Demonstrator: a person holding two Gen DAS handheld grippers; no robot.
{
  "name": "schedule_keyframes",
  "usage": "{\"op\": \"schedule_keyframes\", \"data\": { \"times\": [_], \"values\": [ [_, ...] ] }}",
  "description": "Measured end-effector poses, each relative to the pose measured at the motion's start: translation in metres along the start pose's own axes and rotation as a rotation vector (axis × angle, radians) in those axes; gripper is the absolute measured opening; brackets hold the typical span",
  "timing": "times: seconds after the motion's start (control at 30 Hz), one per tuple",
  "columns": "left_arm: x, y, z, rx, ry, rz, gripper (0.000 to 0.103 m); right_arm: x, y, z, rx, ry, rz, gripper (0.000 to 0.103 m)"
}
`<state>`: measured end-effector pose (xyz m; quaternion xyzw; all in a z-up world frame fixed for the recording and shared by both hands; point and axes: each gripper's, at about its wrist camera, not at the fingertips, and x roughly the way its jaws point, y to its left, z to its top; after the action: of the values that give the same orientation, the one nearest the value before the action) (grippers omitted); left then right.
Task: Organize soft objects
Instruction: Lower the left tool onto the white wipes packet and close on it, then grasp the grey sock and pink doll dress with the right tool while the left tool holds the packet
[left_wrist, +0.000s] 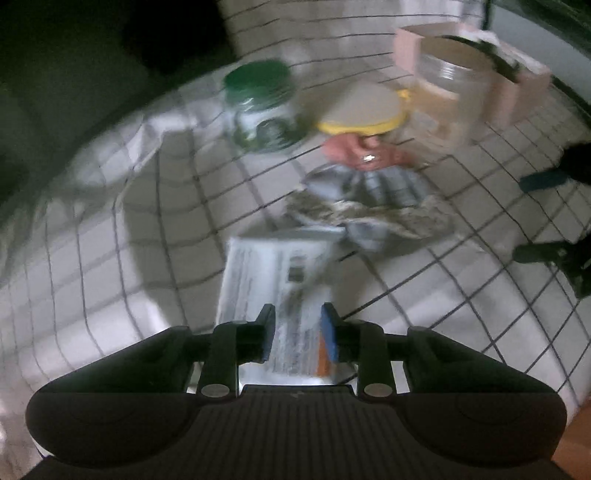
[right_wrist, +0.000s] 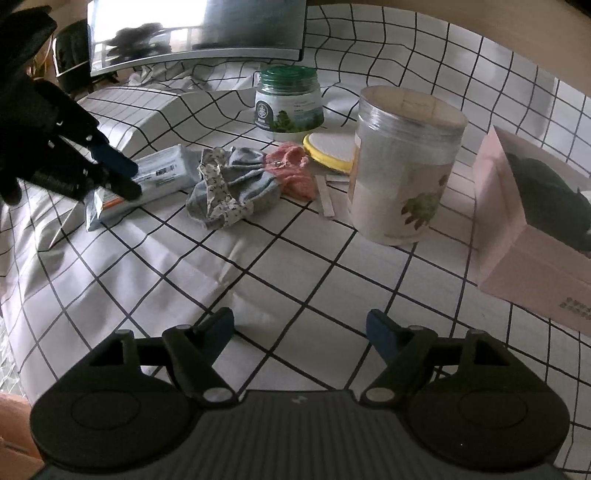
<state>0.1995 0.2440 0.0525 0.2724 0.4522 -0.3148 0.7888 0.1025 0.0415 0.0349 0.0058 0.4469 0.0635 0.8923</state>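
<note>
soft grey-and-floral crumpled cloth (right_wrist: 231, 184) lay on the checked table (right_wrist: 295, 266), left gripper (left_wrist: 297, 328) narrowly parted astride the white wipes pack (left_wrist: 273, 288), grip unclear; right gripper (right_wrist: 300, 332) wide, empty.

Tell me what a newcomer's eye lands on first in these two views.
First, the tall clear jar standing open on the black-gridded cloth, its yellow lid lying just behind it beside the green-lidded jar. Next, the heap of soft grey and pink fabric at centre. At left, the left gripper has its fingertips at a white wipes pack, while the right gripper hovers open.
</note>
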Motion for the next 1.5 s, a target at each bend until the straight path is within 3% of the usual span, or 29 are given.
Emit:
{"op": "schedule_keyframes", "data": {
  "times": [0.03, 0.1, 0.3, 0.37, 0.53, 0.6, 0.83, 0.97, 1.2, 1.4, 1.5],
  "values": [
    [0.0, 0.008, -0.001, -0.054, 0.004, -0.045, 0.032, 0.0, 0.0, -0.001, 0.003, -0.001, -0.003, 0.081],
    [0.002, 0.015, -0.002, -0.108, -0.007, -0.106, 0.044, 0.0, 0.0, -0.001, 0.009, -0.002, -0.008, 0.082],
    [0.002, 0.002, 0.0, -0.057, -0.006, -0.149, 0.078, 0.001, 0.001, 0.0, 0.021, 0.002, -0.02, 0.084],
    [0.004, -0.006, 0.001, -0.017, -0.003, -0.13, 0.079, 0.001, 0.002, 0.0, 0.025, 0.002, -0.026, 0.084],
    [0.011, -0.008, 0.004, 0.061, 0.003, 0.005, 0.073, 0.0, 0.003, -0.003, 0.038, -0.006, -0.036, 0.086],
    [0.016, 0.0, 0.003, 0.07, 0.02, 0.052, 0.079, 0.0, 0.003, -0.003, 0.042, -0.007, -0.04, 0.087],
    [0.024, 0.018, 0.009, -0.01, 0.014, 0.017, 0.088, -0.002, 0.003, -0.006, 0.052, -0.006, -0.046, 0.09],
    [0.033, 0.037, 0.01, -0.148, 0.022, -0.051, 0.092, -0.003, 0.003, -0.008, 0.053, -0.005, -0.045, 0.092],
    [0.036, 0.035, 0.012, -0.183, 0.003, -0.03, 0.095, -0.002, 0.005, -0.012, 0.052, 0.011, -0.033, 0.103],
    [0.034, 0.029, 0.006, -0.244, -0.017, 0.005, 0.095, 0.0, 0.008, -0.008, 0.079, 0.027, -0.055, 0.103],
    [0.028, 0.023, 0.001, -0.295, -0.025, 0.042, 0.083, 0.001, 0.008, -0.007, 0.061, 0.031, -0.053, 0.103]
  ]
}}
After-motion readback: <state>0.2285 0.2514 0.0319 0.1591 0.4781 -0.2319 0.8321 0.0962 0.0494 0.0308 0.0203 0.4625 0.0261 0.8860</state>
